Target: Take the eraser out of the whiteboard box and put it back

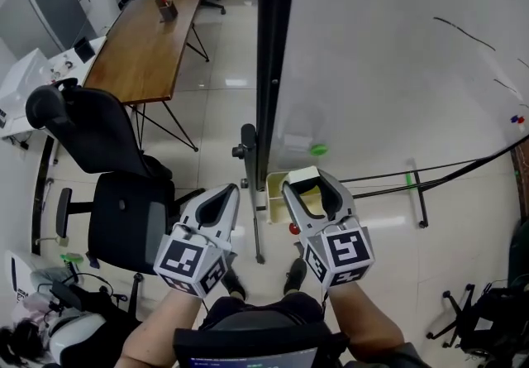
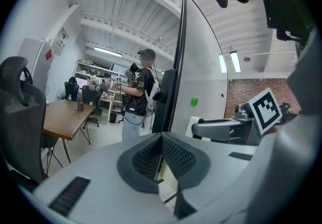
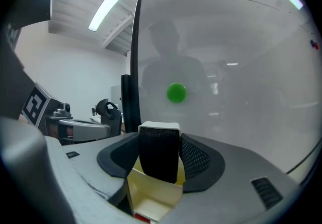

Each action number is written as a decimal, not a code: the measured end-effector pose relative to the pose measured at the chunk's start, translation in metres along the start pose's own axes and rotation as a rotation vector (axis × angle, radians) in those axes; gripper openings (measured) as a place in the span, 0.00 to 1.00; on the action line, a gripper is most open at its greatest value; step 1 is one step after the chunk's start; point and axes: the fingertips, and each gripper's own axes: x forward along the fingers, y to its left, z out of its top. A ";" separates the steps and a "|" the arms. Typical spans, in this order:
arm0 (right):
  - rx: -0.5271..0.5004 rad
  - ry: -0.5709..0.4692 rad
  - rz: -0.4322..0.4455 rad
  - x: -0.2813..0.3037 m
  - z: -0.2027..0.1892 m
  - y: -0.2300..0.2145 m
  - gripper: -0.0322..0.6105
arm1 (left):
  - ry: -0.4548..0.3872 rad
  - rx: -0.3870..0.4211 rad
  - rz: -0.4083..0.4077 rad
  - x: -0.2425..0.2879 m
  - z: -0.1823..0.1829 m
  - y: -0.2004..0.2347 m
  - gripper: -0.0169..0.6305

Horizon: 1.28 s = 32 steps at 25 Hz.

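My right gripper (image 1: 310, 182) is shut on the eraser (image 3: 159, 153), a white-backed block with black felt standing upright between the pads. Just under it sits the open pale yellow whiteboard box (image 3: 151, 194), seen in the head view (image 1: 274, 193) at the whiteboard's (image 1: 397, 52) lower left corner. The eraser's lower end is level with the box's opening; whether it touches the box is hidden. My left gripper (image 1: 225, 193) hovers to the left of the box, its jaws shut with nothing between them (image 2: 161, 137).
A green magnet (image 3: 176, 92) sticks on the board above the box. The board's black side post (image 1: 273, 69) and floor stand (image 1: 417, 193) are close by. A black office chair (image 1: 107, 160) and a wooden table (image 1: 149, 35) stand left. A person (image 2: 139, 97) stands beyond.
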 end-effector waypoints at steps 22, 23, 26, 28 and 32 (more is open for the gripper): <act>0.084 0.394 -0.021 0.013 -0.056 -0.007 0.46 | 0.018 0.006 -0.022 0.000 -0.007 -0.003 0.07; 0.081 0.412 -0.017 0.013 -0.057 -0.006 0.46 | 0.017 0.012 -0.020 -0.001 -0.005 -0.002 0.07; 0.089 0.479 -0.009 0.014 -0.061 -0.001 0.46 | 0.014 0.018 -0.015 -0.003 0.000 -0.002 0.07; 0.109 0.529 -0.005 0.015 -0.065 0.002 0.46 | 0.010 0.024 -0.014 -0.004 0.003 -0.003 0.07; 0.139 0.620 0.012 0.017 -0.069 0.005 0.46 | 0.002 0.022 -0.016 -0.005 0.005 -0.008 0.07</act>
